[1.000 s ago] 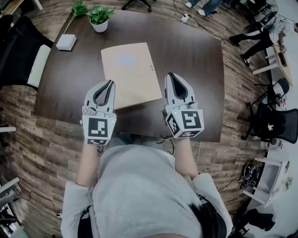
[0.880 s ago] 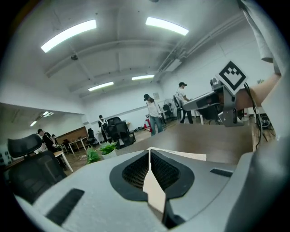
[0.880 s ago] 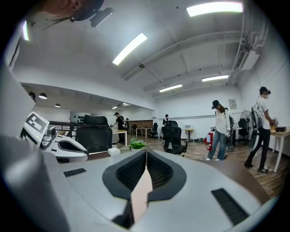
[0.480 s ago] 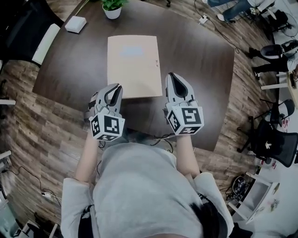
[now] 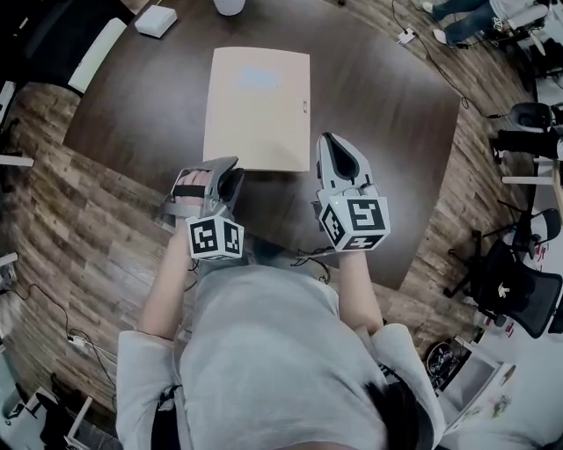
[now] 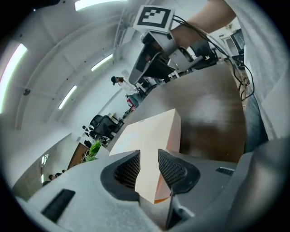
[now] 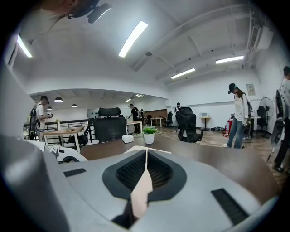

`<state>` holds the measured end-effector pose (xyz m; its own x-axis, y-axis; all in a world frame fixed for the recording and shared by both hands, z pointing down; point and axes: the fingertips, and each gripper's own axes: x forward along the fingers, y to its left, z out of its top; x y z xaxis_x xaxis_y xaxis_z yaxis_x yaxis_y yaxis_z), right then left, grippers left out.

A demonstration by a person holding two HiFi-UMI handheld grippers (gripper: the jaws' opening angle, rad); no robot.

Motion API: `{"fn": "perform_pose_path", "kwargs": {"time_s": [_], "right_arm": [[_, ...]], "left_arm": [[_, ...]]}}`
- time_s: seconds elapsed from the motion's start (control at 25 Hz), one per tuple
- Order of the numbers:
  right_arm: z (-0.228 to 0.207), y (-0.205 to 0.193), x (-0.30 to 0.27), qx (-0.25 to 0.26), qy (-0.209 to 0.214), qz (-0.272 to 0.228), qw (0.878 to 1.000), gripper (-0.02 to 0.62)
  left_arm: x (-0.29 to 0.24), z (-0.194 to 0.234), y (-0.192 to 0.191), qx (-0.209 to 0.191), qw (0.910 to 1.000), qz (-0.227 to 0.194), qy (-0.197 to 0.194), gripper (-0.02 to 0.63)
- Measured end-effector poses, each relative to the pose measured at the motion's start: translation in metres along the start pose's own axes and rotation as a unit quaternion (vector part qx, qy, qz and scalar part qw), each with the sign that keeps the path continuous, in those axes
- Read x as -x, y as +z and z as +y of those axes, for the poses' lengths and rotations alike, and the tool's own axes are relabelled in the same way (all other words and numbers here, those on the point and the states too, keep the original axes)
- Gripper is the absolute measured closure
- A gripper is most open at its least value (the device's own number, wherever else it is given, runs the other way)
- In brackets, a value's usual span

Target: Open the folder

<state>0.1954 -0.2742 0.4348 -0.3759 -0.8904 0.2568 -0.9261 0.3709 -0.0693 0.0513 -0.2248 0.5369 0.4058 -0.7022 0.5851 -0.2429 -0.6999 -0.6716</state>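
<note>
A closed tan folder (image 5: pixel 258 107) lies flat on the dark table (image 5: pixel 387 132). My left gripper (image 5: pixel 232 174) is rolled on its side at the folder's near left corner. Its jaws are opening, and in the left gripper view the folder's corner (image 6: pixel 156 136) shows in the gap of the left gripper (image 6: pixel 148 154), with the pads clear of it. My right gripper (image 5: pixel 331 141) hovers just right of the folder's near right corner, shut with nothing held. In the right gripper view only a tan strip of folder (image 7: pixel 142 192) shows through the slit of that gripper (image 7: pixel 146 153).
A white box (image 5: pixel 156 19) and a plant pot (image 5: pixel 229 5) stand at the table's far end. Office chairs (image 5: pixel 519 246) stand to the right on the wood floor. A cable runs along the table's near edge (image 5: pixel 303 257). People stand in the background (image 7: pixel 236 115).
Both grippers have sunk toward the table at the folder's near edge. The left one rolled onto its side and its jaws went from shut to apart. The right stayed shut.
</note>
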Motion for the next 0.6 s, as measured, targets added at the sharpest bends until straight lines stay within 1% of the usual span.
{"fn": "perform_pose_path", "kwargs": {"time_s": [0.12, 0.24, 0.4, 0.6], "right_arm": [[-0.001, -0.004, 0.000, 0.002, 0.009, 0.004, 1.000, 0.580], [-0.001, -0.007, 0.000, 0.004, 0.018, 0.006, 1.000, 0.580], [-0.003, -0.008, 0.004, 0.009, 0.026, 0.009, 1.000, 0.580], [-0.005, -0.012, 0.009, 0.013, 0.033, 0.011, 0.999, 0.580]], "left_arm": [[-0.007, -0.011, -0.004, -0.014, 0.9997, 0.017, -0.007, 0.485], [-0.012, -0.017, -0.010, -0.026, 0.9990, 0.037, -0.004, 0.483], [-0.017, -0.021, -0.010, -0.020, 0.9985, 0.051, 0.002, 0.483], [-0.021, -0.021, -0.010, -0.025, 0.9971, 0.070, 0.018, 0.483]]}}
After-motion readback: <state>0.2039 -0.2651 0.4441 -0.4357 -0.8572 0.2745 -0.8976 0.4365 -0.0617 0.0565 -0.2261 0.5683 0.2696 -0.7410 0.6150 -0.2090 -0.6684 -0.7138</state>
